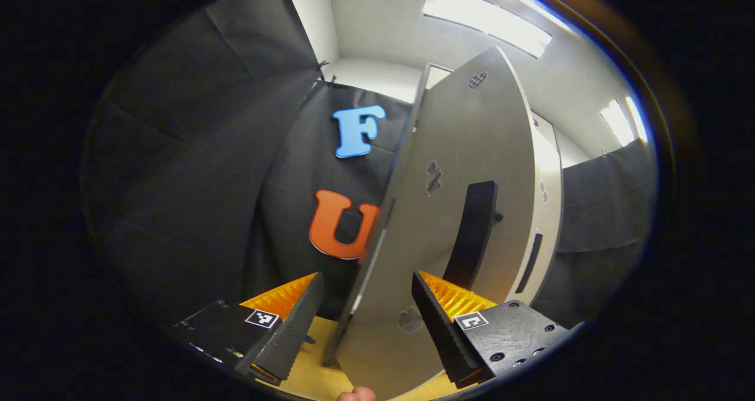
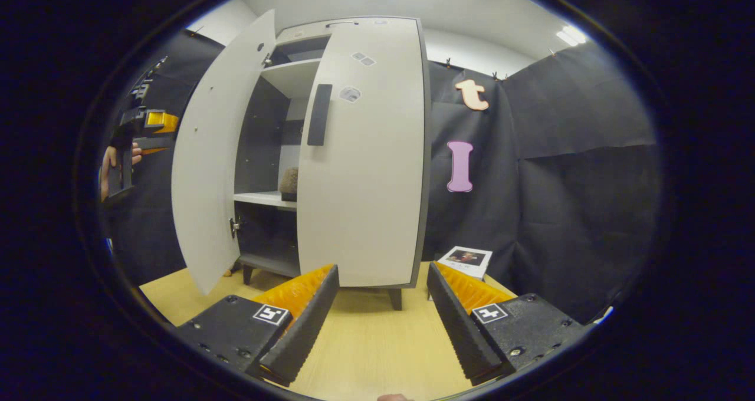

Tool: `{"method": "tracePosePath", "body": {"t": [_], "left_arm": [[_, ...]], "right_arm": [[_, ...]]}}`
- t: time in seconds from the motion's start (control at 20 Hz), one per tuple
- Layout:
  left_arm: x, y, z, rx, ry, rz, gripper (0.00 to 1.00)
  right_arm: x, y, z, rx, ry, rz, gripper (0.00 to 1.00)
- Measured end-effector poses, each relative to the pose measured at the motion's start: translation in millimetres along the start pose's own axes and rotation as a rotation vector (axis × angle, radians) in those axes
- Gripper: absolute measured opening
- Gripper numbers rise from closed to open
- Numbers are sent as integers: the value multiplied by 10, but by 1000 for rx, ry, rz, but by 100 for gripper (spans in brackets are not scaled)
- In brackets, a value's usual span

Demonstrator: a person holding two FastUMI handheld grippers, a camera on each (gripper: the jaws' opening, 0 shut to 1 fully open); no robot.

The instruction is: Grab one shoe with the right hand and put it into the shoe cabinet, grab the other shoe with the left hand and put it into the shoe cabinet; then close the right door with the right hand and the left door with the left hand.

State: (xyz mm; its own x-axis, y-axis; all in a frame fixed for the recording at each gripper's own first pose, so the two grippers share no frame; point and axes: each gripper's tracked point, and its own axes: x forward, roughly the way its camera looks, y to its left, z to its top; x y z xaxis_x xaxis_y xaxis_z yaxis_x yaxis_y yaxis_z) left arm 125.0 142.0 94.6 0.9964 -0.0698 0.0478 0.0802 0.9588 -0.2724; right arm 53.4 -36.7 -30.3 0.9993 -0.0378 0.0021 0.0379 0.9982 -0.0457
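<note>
Sitting on the shoe cabinet [image 2: 354, 153] shelf [image 2: 262, 198], one shoe [image 2: 289, 183].

one cabinet [image 2: 360, 171]; two doors: left [image 2: 212, 153], right [image 2: 365, 212]; two handles, one [image 2: 319, 115], another [image 1: 472, 233]; one shoe [image 2: 289, 183]; one book [image 2: 469, 259]; two grippers, left [image 1: 365, 324], right [image 2: 382, 324].

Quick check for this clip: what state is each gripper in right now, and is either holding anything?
Left gripper: open, its fingers on either side of the edge of the pale grey left cabinet door, not pressing it.
Right gripper: open, holding nothing, above the light wooden floor.
</note>
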Motion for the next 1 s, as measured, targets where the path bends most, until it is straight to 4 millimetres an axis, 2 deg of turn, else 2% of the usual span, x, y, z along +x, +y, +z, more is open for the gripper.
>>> {"method": "tracePosePath", "body": {"t": [0.3,0.4,0.55,0.6,0.65,0.7,0.85,1.0], "left_arm": [[456,-696,-271,5,12,-113,93],[581,-758,-293,23,-7,-104,93],[641,-748,-265,1,-19,-89,93],[618,-725,-256,-8,-14,-79,94],[562,-702,-191,-8,-27,-66,94],[491,-679,-90,2,-54,-57,94],[243,-697,122,70,-82,-50,93],[-68,-668,52,136,-51,-25,94]], "right_arm": [[-134,-220,-44,7,6,-62,98],[-170,-339,-48,18,6,-93,95],[-220,-497,-46,38,6,-134,98],[-234,-541,-35,41,4,-145,95],[-234,-580,-19,42,2,-154,98],[-239,-613,10,42,-1,-160,95],[-218,-600,126,61,-3,-150,98],[-167,-483,300,86,-27,-112,98]]}}
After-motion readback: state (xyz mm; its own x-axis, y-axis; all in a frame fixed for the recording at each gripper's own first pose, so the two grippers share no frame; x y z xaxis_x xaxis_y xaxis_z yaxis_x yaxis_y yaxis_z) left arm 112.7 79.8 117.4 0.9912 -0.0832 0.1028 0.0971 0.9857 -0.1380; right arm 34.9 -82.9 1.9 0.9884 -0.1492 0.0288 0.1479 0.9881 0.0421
